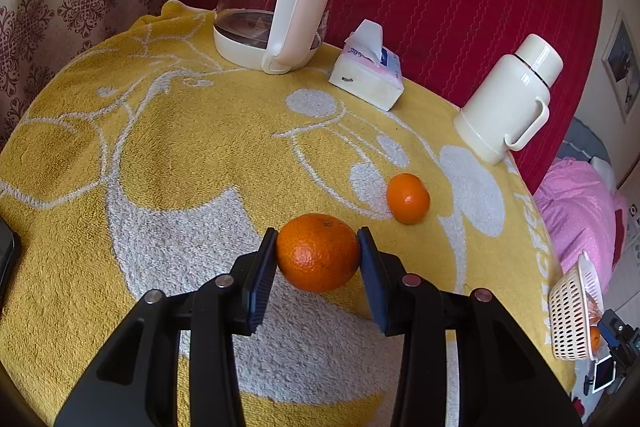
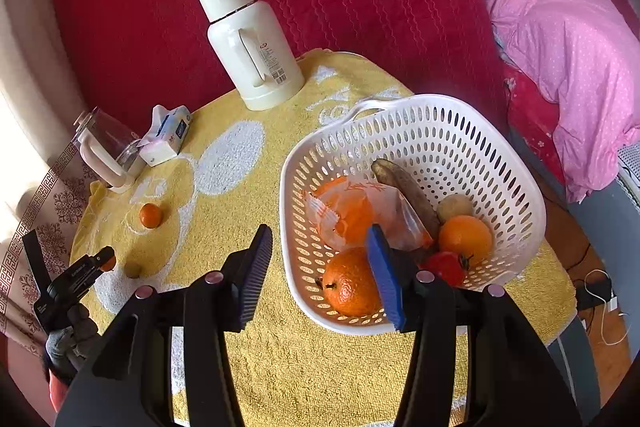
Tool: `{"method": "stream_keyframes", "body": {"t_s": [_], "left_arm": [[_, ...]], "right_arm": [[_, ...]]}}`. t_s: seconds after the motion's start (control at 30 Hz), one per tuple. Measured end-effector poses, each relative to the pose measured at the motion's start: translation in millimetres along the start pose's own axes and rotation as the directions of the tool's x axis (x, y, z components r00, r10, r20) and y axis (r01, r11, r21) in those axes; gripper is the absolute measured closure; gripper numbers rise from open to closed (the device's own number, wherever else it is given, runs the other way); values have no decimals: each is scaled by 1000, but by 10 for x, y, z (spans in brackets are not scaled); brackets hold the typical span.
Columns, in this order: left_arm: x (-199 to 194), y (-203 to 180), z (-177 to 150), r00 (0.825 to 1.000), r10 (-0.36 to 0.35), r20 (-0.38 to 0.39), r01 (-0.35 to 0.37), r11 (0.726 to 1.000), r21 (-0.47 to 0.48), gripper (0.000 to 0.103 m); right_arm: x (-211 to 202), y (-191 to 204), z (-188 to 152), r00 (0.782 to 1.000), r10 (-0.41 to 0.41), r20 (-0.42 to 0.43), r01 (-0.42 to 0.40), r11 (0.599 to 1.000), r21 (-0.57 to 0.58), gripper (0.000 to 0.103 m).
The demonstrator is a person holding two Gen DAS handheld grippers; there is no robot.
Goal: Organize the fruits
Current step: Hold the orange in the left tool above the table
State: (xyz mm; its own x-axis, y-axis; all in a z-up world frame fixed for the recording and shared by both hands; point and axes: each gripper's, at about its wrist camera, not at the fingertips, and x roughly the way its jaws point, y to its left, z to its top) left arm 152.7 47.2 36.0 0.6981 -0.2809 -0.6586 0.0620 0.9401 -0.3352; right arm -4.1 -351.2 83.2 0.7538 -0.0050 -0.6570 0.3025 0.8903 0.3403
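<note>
The left gripper (image 1: pixel 318 259) pinches a large orange (image 1: pixel 318 251) between its two pads, the fruit sitting on or just above the yellow towel (image 1: pixel 160 155), well to the left of the white basket (image 2: pixel 520 163). Squeezing across the widest part probably keeps the round fruit from slipping. A smaller mandarin (image 1: pixel 408 198) lies loose just beyond, nearer the basket. The right gripper (image 2: pixel 320 267) hovers at the basket's near rim, fingers spread and empty, perhaps to steady it. The basket already holds oranges, a tomato and a banana.

No readable text showing: thermos (image 2: pixel 256 47) label, tissue pack (image 2: pixel 168 137) print and towel (image 2: pixel 348 107) lettering all resolving too blurry.
</note>
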Motion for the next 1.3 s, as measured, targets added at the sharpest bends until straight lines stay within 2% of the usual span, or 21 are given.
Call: {"method": "stream_keyframes", "body": {"t_s": [0.23, 0.33, 0.5, 0.67, 0.93, 1.3], "left_arm": [[-7, 1, 0, 1000, -1, 2, 1, 1000, 1, 63], [-9, -2, 0, 1000, -1, 3, 1, 1000, 3, 63], [-19, -23, -2, 1000, -6, 6, 6, 1000, 12, 63], [-42, -58, -4, 1000, -12, 16, 12, 1000, 23, 63], [-121, -194, -35, 999, -33, 34, 31, 998, 62, 63], [-277, -677, -178, 991, -134, -11, 135, 983, 121, 63]], "right_arm": [[316, -125, 125, 998, -3, -58, 5, 999, 35, 51], [400, -171, 148, 998, -29, -61, 32, 999, 39, 50], [420, -207, 155, 998, -21, -63, 24, 998, 49, 48], [206, -208, 137, 1000, -18, 0, 18, 998, 61, 48], [-256, -325, 28, 990, -86, 114, 79, 994, 70, 48], [-525, -573, -102, 979, -109, 170, 96, 992, 83, 48]]}}
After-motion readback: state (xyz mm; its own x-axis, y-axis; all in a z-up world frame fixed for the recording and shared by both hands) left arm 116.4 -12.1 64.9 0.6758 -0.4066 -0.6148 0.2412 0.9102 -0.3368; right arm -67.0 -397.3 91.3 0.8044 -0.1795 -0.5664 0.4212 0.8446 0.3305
